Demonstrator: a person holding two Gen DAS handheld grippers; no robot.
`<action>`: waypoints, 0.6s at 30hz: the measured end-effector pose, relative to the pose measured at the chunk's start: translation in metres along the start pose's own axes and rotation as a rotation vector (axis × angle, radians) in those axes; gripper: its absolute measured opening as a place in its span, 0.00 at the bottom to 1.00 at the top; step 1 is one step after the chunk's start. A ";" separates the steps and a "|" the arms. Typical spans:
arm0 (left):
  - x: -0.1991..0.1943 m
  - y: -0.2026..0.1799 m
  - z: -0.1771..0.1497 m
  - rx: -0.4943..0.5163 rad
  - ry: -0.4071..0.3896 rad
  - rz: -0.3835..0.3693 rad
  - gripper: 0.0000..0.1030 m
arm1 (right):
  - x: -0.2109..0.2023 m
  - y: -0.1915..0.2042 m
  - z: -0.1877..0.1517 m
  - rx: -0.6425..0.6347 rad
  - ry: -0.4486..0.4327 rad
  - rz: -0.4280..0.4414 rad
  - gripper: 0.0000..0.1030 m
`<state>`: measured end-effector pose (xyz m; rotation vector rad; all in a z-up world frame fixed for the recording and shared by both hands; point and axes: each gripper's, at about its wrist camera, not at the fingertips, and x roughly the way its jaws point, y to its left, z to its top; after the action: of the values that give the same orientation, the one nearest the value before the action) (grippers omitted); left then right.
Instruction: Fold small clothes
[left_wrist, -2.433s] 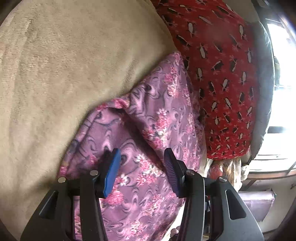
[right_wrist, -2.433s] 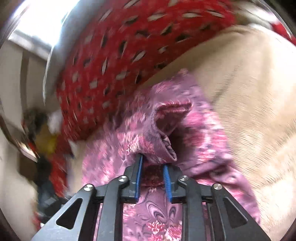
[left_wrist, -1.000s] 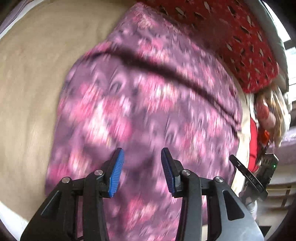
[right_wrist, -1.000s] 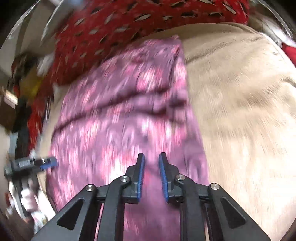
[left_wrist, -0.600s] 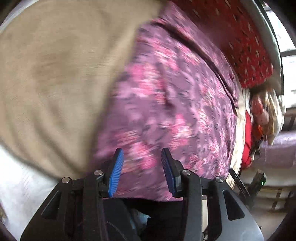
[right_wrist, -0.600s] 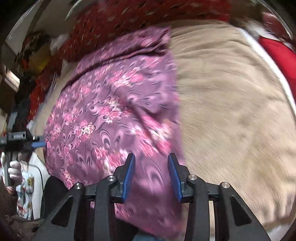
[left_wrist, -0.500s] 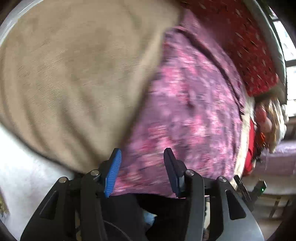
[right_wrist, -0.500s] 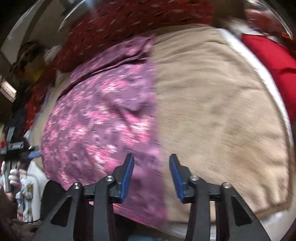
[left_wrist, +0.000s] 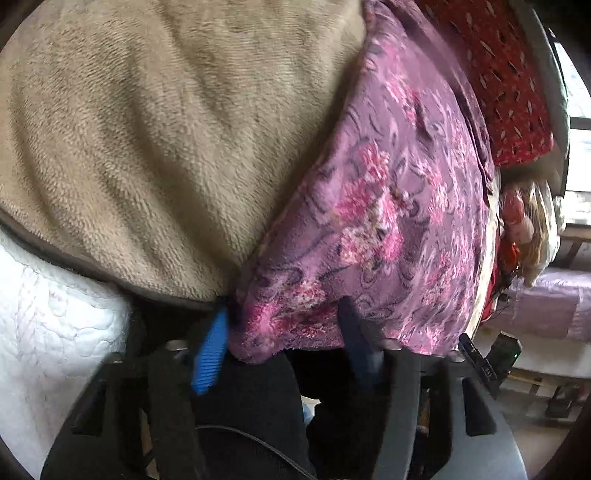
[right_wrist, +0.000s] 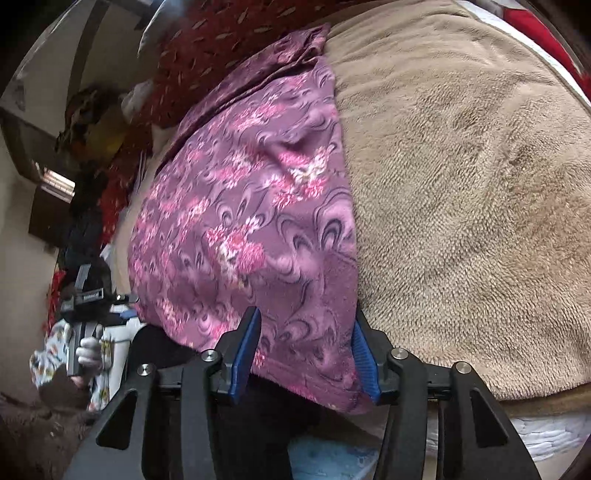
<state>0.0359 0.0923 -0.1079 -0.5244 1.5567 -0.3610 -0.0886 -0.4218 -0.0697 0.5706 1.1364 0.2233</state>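
Note:
A purple floral garment (left_wrist: 388, 192) lies spread flat on a beige fleece blanket (left_wrist: 166, 129), its near hem hanging over the bed's front edge. My left gripper (left_wrist: 282, 321) is open, its jaws either side of the garment's near left corner. My right gripper (right_wrist: 304, 332) is open, its jaws astride the garment's (right_wrist: 251, 206) near right corner at the blanket (right_wrist: 461, 184) edge. The left gripper also shows in the right wrist view (right_wrist: 86, 299), held in a hand at the far left.
A red patterned pillow (left_wrist: 498, 74) lies at the far end of the bed, also seen in the right wrist view (right_wrist: 221, 40). A white quilted mattress (left_wrist: 48, 325) shows under the blanket. Clutter and a window (left_wrist: 580, 122) lie beyond the bed.
The right gripper let go of the garment and both pulled back from its far end to the near hem. The garment now lies spread out. Both jaws have opened wider around the near corners.

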 end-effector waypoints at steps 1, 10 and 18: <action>0.001 -0.001 -0.001 0.023 0.012 0.008 0.09 | 0.001 0.001 -0.002 -0.011 0.015 -0.003 0.33; -0.029 -0.026 -0.006 0.064 -0.016 -0.170 0.04 | -0.008 0.021 -0.009 -0.102 0.013 0.111 0.06; -0.059 -0.056 0.011 0.067 -0.084 -0.317 0.04 | -0.030 0.038 0.020 -0.036 -0.137 0.304 0.06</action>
<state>0.0527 0.0772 -0.0289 -0.7271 1.3758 -0.6231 -0.0786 -0.4099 -0.0196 0.7154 0.9093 0.4582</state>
